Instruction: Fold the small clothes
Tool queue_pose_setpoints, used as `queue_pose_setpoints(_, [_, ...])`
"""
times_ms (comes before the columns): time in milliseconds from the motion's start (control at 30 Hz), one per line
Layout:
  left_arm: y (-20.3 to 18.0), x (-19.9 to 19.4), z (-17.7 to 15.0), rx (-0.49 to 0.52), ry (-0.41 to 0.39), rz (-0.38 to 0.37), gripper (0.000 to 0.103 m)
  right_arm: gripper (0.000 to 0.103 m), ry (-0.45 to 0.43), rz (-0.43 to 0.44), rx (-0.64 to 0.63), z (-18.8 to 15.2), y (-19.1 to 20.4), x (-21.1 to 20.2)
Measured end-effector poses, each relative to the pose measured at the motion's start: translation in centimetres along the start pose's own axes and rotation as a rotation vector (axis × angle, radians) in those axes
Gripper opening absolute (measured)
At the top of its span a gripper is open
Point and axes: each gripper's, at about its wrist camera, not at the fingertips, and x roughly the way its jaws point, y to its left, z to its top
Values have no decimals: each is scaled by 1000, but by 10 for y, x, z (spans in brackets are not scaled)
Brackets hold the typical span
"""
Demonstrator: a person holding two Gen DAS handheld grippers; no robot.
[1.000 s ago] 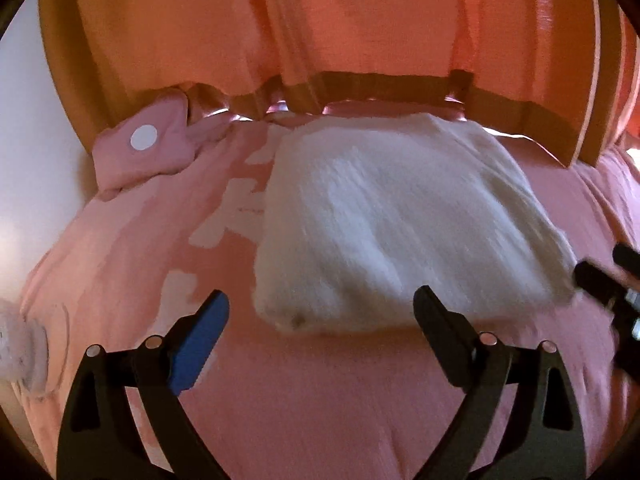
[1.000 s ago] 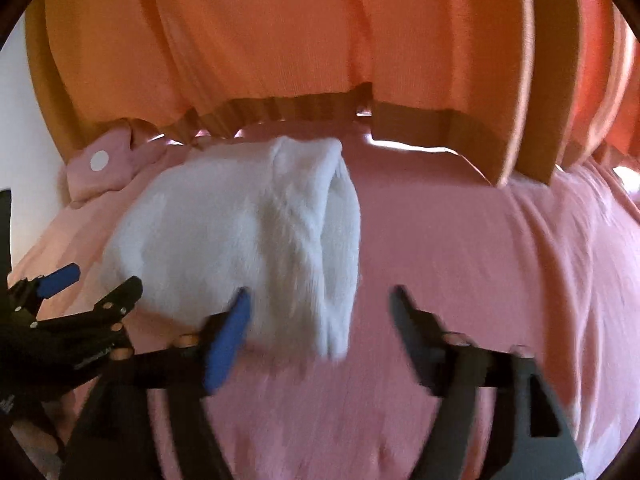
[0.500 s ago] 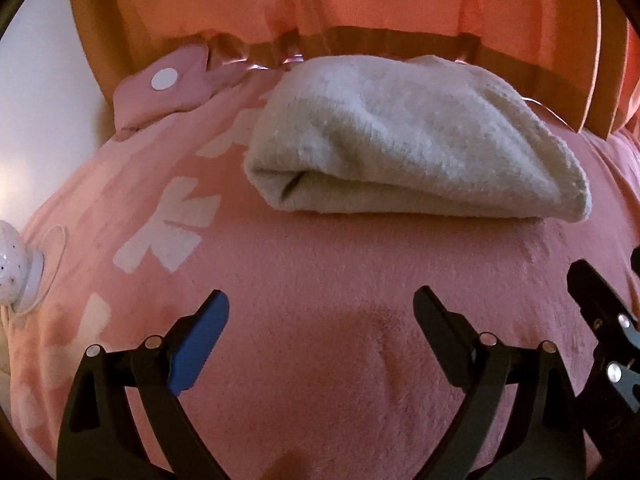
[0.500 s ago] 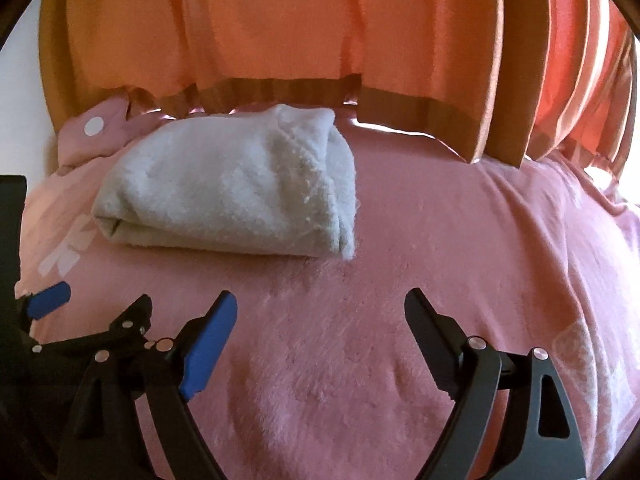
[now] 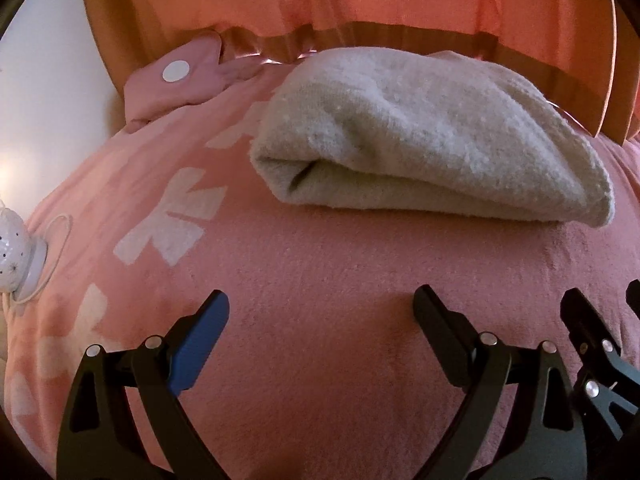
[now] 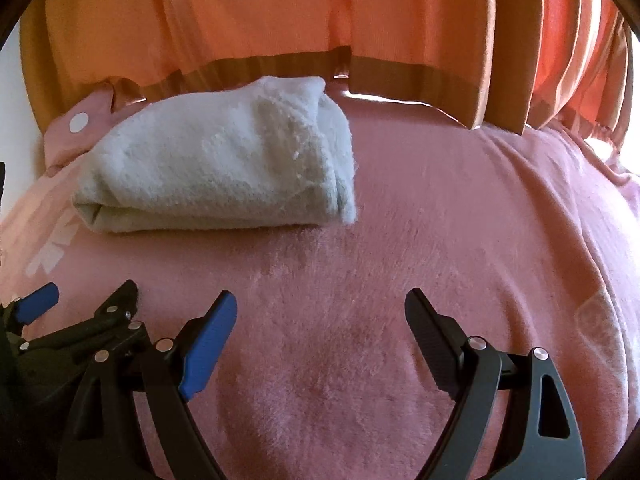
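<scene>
Where blanket point(image 6: 400, 260) spreads: 1 folded cloth point(image 6: 224, 164)

right gripper point(image 6: 320, 312): jaws wide, nothing between, low over pink blanket point(image 6: 460, 220) | folded white cloth point(image 6: 224, 164): far left on blanket, apart from both grippers | left gripper point(image 6: 90, 294): near left edge, also spread | orange curtain point(image 6: 280, 12): far side | pink spotted pillow point(image 6: 76, 128): far left
</scene>
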Motion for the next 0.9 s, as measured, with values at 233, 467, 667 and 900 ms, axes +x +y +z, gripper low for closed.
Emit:
queue_pose_setpoints(233, [1, 0, -1, -4, 1, 0, 91, 84, -11, -7, -8, 0, 0, -1])
queue_pose_setpoints(467, [-1, -2, -2, 0, -4, 8, 90, 84, -15, -13, -13, 0, 0, -3])
queue_pose_setpoints(667, [-1, -2, -3, 1, -5, 8, 90, 84, -11, -10, -12, 1, -2, -2])
queue_pose_setpoints(900, [-1, -3, -3, 0, -4, 9, 90, 84, -6, -9, -8, 1, -1, -2])
